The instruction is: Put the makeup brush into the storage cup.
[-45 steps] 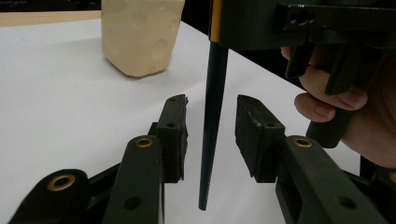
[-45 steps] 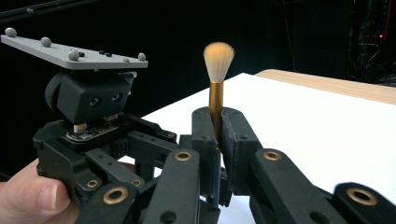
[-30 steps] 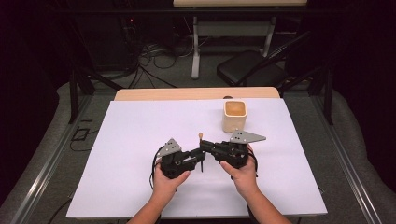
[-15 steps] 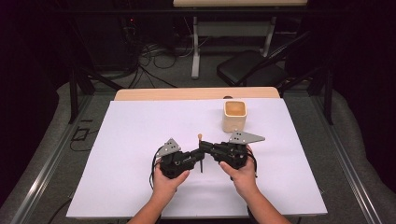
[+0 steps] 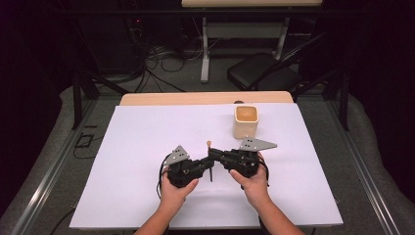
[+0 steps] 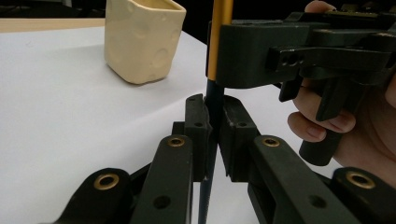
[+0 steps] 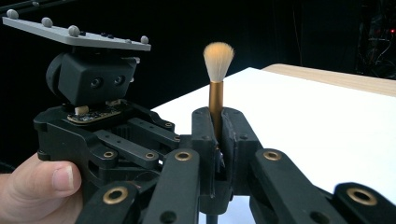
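A: How are the jaws set?
B: The left gripper (image 5: 208, 162), jaws just closed, pinches the brush (image 7: 217, 81) by its dark handle; the right gripper (image 5: 214, 155) clamps its gold ferrule.
A: Where is it held?
B: Upright, mid-table, near-left of the cream cup (image 5: 245, 121).

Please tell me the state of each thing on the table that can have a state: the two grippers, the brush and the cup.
left gripper: fingers have just closed on the dark handle of the brush.
right gripper: shut on the gold ferrule of the brush.
brush: upright, bristles up, held by both grippers.
cup: upright on the white table cover, apart from the grippers; contents hidden.
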Motion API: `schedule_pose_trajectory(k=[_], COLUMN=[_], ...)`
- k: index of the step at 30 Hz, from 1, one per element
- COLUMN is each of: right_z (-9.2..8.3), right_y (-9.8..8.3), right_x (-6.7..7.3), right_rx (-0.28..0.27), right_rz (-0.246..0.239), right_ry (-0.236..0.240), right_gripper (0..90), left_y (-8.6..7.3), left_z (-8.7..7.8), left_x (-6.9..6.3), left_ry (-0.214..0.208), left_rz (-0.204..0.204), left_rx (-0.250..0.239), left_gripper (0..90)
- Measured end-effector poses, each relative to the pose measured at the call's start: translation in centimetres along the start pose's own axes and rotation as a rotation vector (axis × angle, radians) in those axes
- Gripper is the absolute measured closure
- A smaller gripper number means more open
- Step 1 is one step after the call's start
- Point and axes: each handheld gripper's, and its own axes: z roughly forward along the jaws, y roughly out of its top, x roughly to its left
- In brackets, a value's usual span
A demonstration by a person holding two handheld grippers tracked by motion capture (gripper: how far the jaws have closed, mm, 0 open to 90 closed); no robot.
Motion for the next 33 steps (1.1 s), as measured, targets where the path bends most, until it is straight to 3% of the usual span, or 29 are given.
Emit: schedule_pose_trajectory(k=[12,17,20,25,26,33], right_z=[-0.03,-0.09,-0.13,-0.18,-0.19,-0.21], right_y=[0.08,0.23,0.28,0.4,0.43,0.58], right_x=[-0.05,-0.04,-0.11,-0.07,-0.04,0.14], right_rx=[0.006,0.003,0.005,0.012,0.015,0.018], right_rz=[-0.001,0.003,0.009,0.01,0.01,0.011], right_ry=[0.003,0.004,0.004,0.005,0.006,0.005], right_gripper=[83.1,79.0,77.4,76.5,76.5,76.3], left_y=[0.02,0.04,0.08,0.12,0.12,0.23], left_z=[-0.01,-0.15,-0.22,-0.2,-0.16,-0.26], left_x=[-0.16,-0.03,-0.05,-0.37,-0.51,-0.7], left_ry=[0.022,0.039,0.037,0.061,0.084,0.105], left_rz=[0.017,0.024,0.043,0.084,0.089,0.124], left_rx=[0.001,0.002,0.01,0.025,0.025,0.034], left_gripper=[82.7,82.7,82.8,82.8,82.8,82.8])
